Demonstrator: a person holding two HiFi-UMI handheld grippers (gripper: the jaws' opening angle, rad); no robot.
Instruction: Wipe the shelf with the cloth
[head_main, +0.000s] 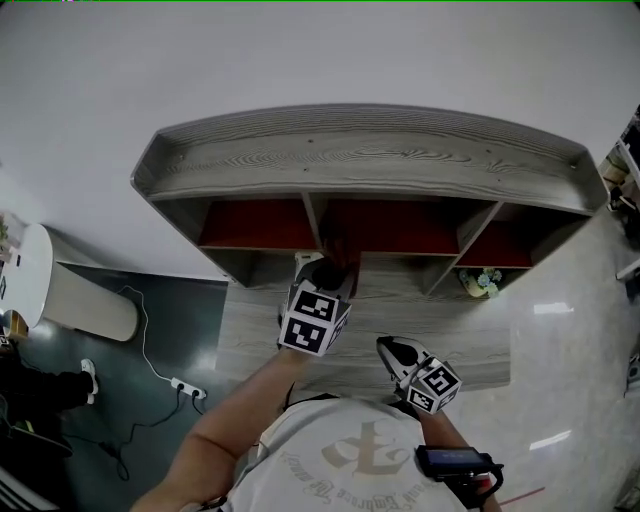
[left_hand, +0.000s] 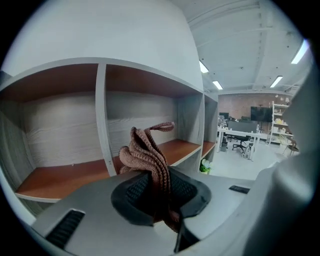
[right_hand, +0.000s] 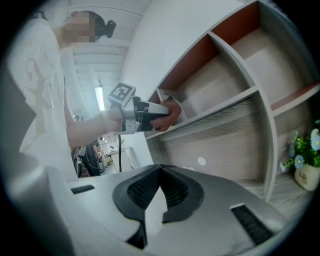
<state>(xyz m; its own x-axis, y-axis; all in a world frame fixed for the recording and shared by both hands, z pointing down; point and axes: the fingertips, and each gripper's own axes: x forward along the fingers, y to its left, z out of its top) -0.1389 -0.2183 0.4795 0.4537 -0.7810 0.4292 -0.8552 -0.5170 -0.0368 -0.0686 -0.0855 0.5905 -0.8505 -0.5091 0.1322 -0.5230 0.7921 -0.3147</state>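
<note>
Shelf (head_main: 370, 160): grey wood-grain unit against a white wall. It has a broad top board, three open compartments with red-brown floors, and a grey ledge beneath. A small potted plant (head_main: 480, 283) sits on that ledge, below the right compartment.

Left gripper (left_hand: 157, 192): jaws clamped on the cloth (left_hand: 147, 152). It is at the front of the middle compartment, close to the divider (left_hand: 101, 120) on its left side. In the right gripper view the cloth sits at the compartment's front lip. Contact with the board cannot be confirmed.

Right gripper (right_hand: 159, 192): jaws drawn together with nothing between them. It is held low near the person's body, well apart from the compartments.

Step in hand, as judged: the start of wiping the middle compartment floor. To do it well:
- Lay the free bunch of cloth flat on the board, so fabric and not the jaw tips bears on the wood.
- Sweep from the divider toward the far wall in overlapping passes, back corners included.
- Keep pressure moderate. Only a small pinch secures the cloth, and a hard drag could pull it free.

Cloth: pinkish-brown ribbed knit, thick and soft. It is gathered into upright folds above the jaws, with one loop curling over at the top and a short tail hanging below the pads.
</note>
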